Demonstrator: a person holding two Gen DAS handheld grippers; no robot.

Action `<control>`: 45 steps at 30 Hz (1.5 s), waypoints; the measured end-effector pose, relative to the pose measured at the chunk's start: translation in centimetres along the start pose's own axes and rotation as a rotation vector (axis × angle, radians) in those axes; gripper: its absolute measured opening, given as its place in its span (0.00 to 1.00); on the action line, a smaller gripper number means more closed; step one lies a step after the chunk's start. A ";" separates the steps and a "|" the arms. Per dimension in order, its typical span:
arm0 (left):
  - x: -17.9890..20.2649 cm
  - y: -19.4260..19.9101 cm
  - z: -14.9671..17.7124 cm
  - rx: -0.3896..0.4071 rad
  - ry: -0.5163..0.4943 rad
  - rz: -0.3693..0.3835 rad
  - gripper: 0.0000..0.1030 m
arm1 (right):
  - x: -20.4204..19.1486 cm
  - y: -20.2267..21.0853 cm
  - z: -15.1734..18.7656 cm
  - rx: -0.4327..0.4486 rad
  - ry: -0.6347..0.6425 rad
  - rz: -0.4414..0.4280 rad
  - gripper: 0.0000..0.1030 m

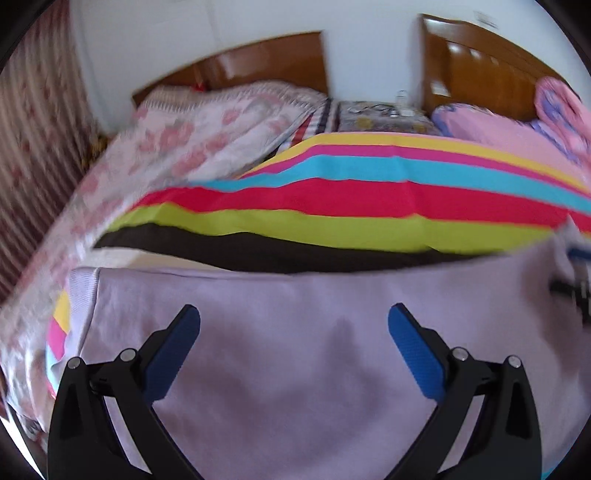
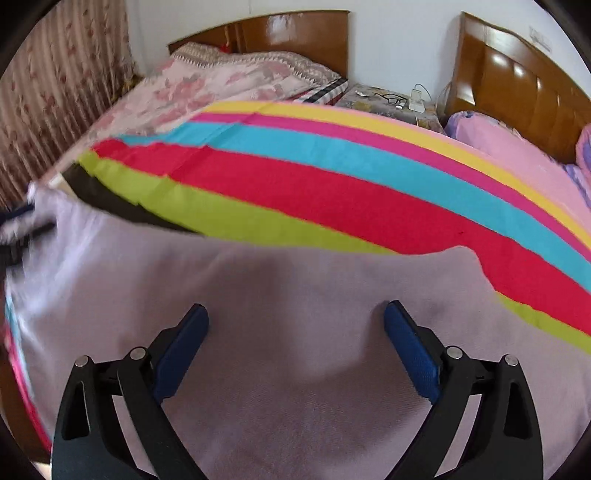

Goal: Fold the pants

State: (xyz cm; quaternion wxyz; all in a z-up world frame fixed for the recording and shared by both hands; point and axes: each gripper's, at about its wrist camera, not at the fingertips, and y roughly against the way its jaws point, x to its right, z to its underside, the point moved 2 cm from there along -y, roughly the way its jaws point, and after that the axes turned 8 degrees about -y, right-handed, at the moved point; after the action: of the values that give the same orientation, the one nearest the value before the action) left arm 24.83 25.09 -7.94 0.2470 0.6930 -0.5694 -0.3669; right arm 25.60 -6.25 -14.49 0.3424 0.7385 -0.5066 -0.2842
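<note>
Pale lilac pants (image 1: 288, 354) lie spread flat on the striped bed cover (image 1: 332, 199), filling the lower half of both views. My left gripper (image 1: 294, 318) hovers open over the fabric, blue pads wide apart, nothing between them. A ribbed cuff or waistband edge (image 1: 84, 295) shows at the pants' left end. In the right wrist view the same pants (image 2: 280, 332) lie under my right gripper (image 2: 296, 316), which is also open and empty. The pants' right edge (image 2: 476, 266) ends on the red stripe. The other gripper shows blurred at each view's side edge.
The striped cover (image 2: 332, 184) has black, green, red, blue, pink and yellow bands. Behind it are a floral quilt (image 2: 207, 85), wooden headboards (image 2: 288, 33), a bedside stand with glasses (image 2: 391, 99) and a charger, pink bedding (image 2: 506, 147), and a curtain (image 2: 55, 96) at left.
</note>
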 end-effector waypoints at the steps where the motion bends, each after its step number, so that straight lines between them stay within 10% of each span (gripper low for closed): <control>1: -1.3 -1.1 -0.3 -0.030 0.023 -0.002 0.99 | -0.2 -0.1 0.0 -0.001 0.010 0.004 0.94; 8: -6.2 -4.5 -0.1 -0.005 0.035 0.039 0.99 | -0.2 -0.3 -0.2 -0.004 0.001 -0.008 0.95; 15: -10.0 7.8 5.6 0.259 0.255 0.020 0.99 | -2.2 3.3 0.9 0.056 0.011 -0.055 0.95; 24: -15.8 7.6 15.5 0.152 0.559 0.060 0.98 | -5.1 6.1 5.9 0.033 0.124 -0.085 0.95; 45: -4.8 10.3 11.1 0.174 0.189 -0.060 0.99 | 7.4 11.8 15.1 0.001 -0.095 0.107 0.96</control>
State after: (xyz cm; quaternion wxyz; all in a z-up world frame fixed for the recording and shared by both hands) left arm 9.39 28.27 -5.80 0.2274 0.7599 -0.5524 -0.2565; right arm 9.93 -19.43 -14.77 0.3325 0.6961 -0.5612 -0.3000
